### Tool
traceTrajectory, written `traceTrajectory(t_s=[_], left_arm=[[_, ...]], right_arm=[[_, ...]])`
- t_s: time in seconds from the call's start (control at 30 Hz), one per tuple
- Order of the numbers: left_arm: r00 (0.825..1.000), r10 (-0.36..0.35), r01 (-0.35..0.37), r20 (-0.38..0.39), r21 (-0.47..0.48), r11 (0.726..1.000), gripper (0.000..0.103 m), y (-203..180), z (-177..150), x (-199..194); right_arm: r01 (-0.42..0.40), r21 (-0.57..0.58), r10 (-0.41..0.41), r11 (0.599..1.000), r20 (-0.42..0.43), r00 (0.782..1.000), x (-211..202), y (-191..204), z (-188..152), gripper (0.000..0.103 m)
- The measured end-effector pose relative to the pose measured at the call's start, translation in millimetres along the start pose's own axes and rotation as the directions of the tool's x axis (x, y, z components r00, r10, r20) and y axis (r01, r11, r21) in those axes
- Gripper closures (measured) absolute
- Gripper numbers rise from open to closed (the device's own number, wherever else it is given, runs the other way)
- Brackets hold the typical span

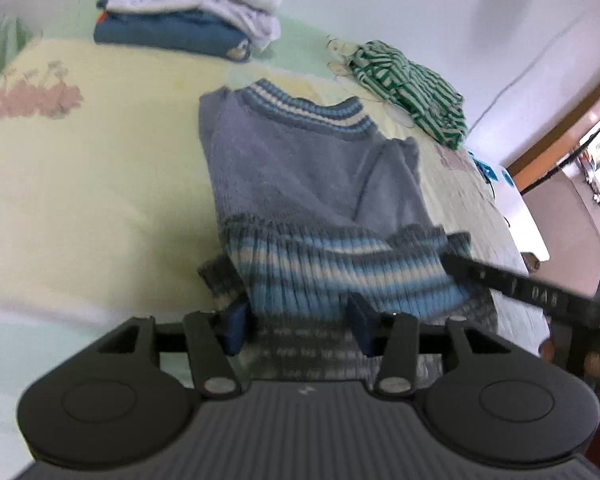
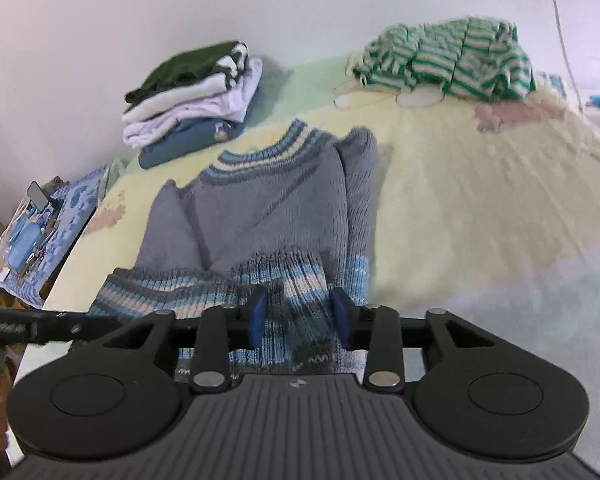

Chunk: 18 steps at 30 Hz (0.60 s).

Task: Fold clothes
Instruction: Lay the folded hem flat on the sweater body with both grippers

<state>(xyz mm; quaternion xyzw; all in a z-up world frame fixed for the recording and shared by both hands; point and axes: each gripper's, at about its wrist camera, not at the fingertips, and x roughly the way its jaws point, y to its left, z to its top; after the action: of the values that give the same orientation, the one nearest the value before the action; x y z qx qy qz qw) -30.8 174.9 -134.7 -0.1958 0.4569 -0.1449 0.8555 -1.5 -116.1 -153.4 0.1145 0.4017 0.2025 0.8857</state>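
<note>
A grey-blue knit sweater lies on the bed with its sleeves folded in over its body. Its striped collar is at the far end and its striped hem is nearest me. My left gripper stands open over the hem's left part, with ribbed fabric lying between its blue pads. My right gripper is open over the hem's right part, and a bunched strip of hem fills the gap between its pads. One dark finger of the right gripper crosses the left wrist view.
A stack of folded clothes sits by the wall at the back. A crumpled green-striped garment lies at the far right of the pale yellow bedsheet. Small blue items lie off the bed's left edge.
</note>
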Motion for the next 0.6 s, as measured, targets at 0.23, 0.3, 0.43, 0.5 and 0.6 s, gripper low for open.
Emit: traceTrajectory(t_s=[0.23, 0.3, 0.43, 0.5, 0.6], left_arm=[[1.0, 0.006, -0.007, 0.019, 0.093, 0.996, 0.095, -22, 6, 9], [0.999, 0.044, -0.045, 0.016, 0.117, 0.992, 0.096, -25, 5, 14], [0.999, 0.028, -0.029, 0.043, 0.035, 0.999, 0.096, -8, 4, 0], [0.998, 0.032, -0.034, 0.062, 0.033, 0.999, 0.096, -8, 0, -9], [0.996, 0.072, -0.074, 0.056, 0.046, 0.996, 0.096, -4, -7, -5]], right_arm=[[0.017, 0.011, -0.017, 1.0, 0.014, 1.0, -11, -5, -4, 0.089], [0.022, -0.012, -0.022, 1.0, 0.003, 1.0, -7, -3, -6, 0.089], [0.022, -0.017, -0.022, 1.0, 0.002, 1.0, 0, -2, -2, 0.084], [0.02, 0.001, -0.02, 1.0, 0.015, 1.0, -9, -4, -1, 0.076], [0.036, 0.015, -0.037, 0.999, 0.028, 0.999, -25, -8, -5, 0.072]])
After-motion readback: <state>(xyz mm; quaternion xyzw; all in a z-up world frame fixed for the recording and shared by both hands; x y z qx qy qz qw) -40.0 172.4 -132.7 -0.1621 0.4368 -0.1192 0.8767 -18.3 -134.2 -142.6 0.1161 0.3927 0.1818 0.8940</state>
